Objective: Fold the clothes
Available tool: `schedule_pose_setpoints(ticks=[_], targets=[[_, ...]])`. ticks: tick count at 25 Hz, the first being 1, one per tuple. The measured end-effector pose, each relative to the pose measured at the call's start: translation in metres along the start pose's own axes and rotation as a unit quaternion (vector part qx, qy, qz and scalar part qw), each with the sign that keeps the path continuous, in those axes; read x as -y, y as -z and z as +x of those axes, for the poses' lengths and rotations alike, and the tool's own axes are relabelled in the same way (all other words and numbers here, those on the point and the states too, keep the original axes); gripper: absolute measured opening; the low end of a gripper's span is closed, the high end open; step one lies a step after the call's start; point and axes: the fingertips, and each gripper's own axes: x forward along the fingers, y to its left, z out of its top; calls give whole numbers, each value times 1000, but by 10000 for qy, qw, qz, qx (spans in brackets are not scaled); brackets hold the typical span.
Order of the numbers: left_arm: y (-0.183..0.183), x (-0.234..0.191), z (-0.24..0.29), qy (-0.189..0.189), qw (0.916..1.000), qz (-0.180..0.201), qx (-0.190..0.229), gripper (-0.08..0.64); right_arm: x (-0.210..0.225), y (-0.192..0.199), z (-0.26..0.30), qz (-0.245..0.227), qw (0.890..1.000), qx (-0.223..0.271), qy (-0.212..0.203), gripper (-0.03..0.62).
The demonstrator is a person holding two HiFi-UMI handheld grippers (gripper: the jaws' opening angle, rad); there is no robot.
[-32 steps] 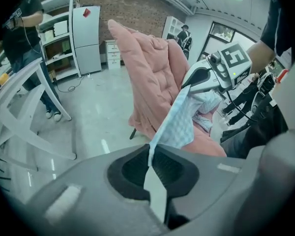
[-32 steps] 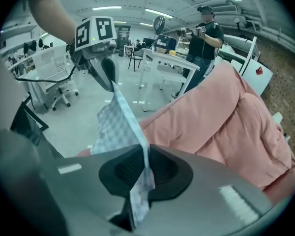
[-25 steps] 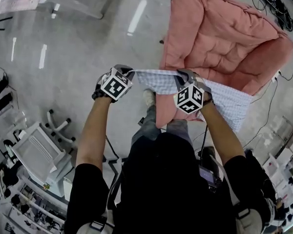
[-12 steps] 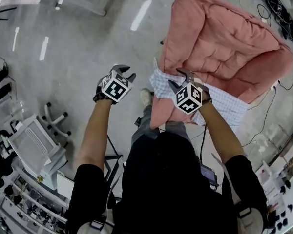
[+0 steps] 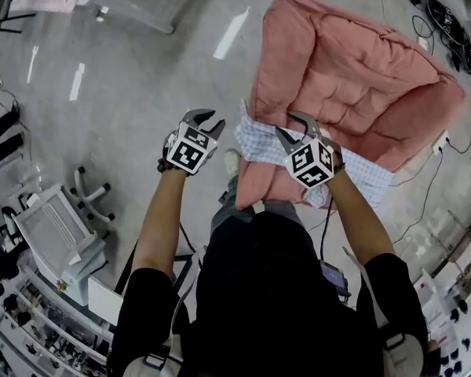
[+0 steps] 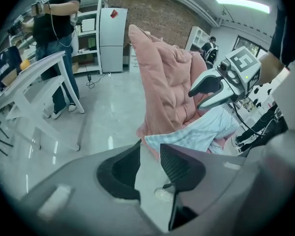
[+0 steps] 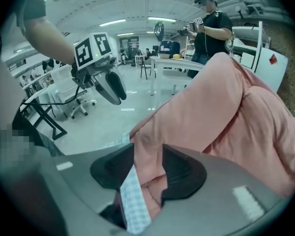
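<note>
A light checked garment (image 5: pixel 261 140) lies draped over the front edge of a pink quilted cushion (image 5: pixel 353 69). My left gripper (image 5: pixel 206 121) hangs over the floor, left of the garment and apart from it. Its jaws have just been opening and stand open, with only floor between them (image 6: pixel 150 149). My right gripper (image 5: pixel 293 128) hovers over the garment, open. Its jaws opened and have just been closing a little, with nothing between the pads (image 7: pixel 147 154). The checked cloth (image 7: pixel 135 200) and the cushion (image 7: pixel 226 112) show beyond them.
A person (image 6: pixel 54 23) stands by a white table (image 6: pixel 29 77), and another person (image 7: pixel 211 23) stands further off. A white rack (image 5: pixel 55 242) is at the left, cables (image 5: pixel 447 14) lie at the top right. My own shoe (image 5: pixel 234 159) is below the grippers.
One second ago both grippers held the checked garment stretched between them. Both have let go, the garment has dropped onto the cushion, and both grippers have lifted away.
</note>
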Motion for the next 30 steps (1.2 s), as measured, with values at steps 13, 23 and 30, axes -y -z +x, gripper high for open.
schedule_pose_setpoints(ticks=[13,23,30], targets=[[-48,51,-44,-554,9936,-494,849,114,25,-7,-80,669,9932,849,423,96],[-39,85,-114,-1601,9623,-1317,1761,46,17,-27,-125,396,9883,1444,293,55],[-26,90,-173,-2149,9301,-1654,2477,51,7,-56,-151,148,9789,1957,562,34]])
